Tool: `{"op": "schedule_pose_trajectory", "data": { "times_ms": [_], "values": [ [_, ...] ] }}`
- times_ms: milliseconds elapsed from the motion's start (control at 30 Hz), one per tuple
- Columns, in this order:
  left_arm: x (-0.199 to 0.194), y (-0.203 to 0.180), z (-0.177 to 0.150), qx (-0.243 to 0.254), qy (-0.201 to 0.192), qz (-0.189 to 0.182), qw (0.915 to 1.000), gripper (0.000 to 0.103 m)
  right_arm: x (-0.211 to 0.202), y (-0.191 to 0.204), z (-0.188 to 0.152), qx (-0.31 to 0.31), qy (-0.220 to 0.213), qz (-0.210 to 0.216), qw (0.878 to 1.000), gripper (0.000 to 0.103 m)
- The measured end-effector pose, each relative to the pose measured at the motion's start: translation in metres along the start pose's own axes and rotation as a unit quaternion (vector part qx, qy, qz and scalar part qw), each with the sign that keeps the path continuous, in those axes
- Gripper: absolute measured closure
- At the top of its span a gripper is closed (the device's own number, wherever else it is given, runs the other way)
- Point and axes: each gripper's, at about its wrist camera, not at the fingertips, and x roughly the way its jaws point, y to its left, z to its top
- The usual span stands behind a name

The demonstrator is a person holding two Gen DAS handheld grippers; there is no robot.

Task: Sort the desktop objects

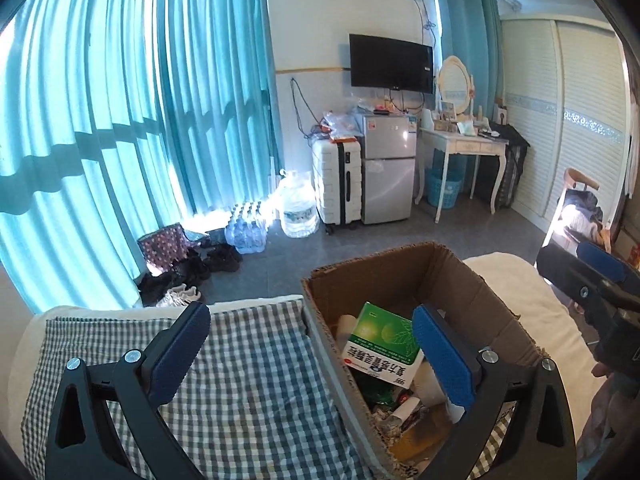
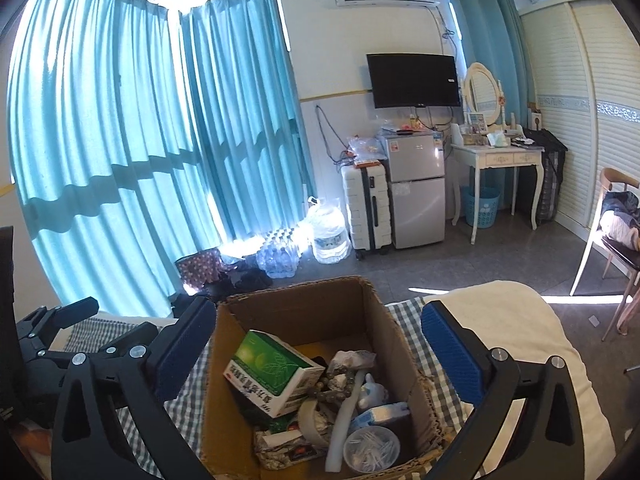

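We are taking the cardboard box (image 2: pixel 320 360) as our landmark, sitting on the checked cloth (image 1: pixel 240 380) that is covering the white bedding (image 2: pixel 520 320). Far to the left of the box, the teal curtains (image 2: pixel 120 140) are hanging with sunlight coming through them, and shoes (image 1: pixel 188 276) and a pack of water bottles (image 1: pixel 248 228) are lying on the floor beyond the box's left corner. Just left of the box, we are holding the left gripper (image 1: pixel 312 352) with its jaws standing wide and nothing between the pads; its left finger is over the cloth and its right finger is over the box's opening. Inside the box, a green and white medicine carton (image 2: pixel 272 372) is lying tilted on top of the other items, with a string of beads (image 2: pixel 336 384), a roll of tape (image 2: pixel 316 420), a white tube (image 2: pixel 344 424) and a round tub of swabs (image 2: pixel 372 448) to its right. We are holding the right gripper (image 2: pixel 316 356) spread wide, straddling the box with one finger outside each side wall and gripping nothing. Behind the box and to its right, a white suitcase (image 2: pixel 368 208), a small silver fridge (image 2: pixel 416 188) and a dressing table (image 2: pixel 496 160) are standing against the wall, and a chair (image 2: pixel 616 240) is standing further right.
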Motion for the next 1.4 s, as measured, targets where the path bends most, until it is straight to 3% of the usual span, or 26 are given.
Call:
{"op": "schedule_pose_trajectory", "data": {
  "times_ms": [900,1400],
  "values": [
    [-0.072,0.106,-0.002,-0.068,-0.051,0.080,0.9932,0.000,-0.021,0.100,0.002,-0.057,-0.006,0.054,0.997,0.000],
    [-0.077,0.160,-0.026,-0.101,-0.035,0.107,0.9884,0.000,-0.009,0.162,-0.016,-0.095,0.007,0.079,0.992,0.000]
  ]
}}
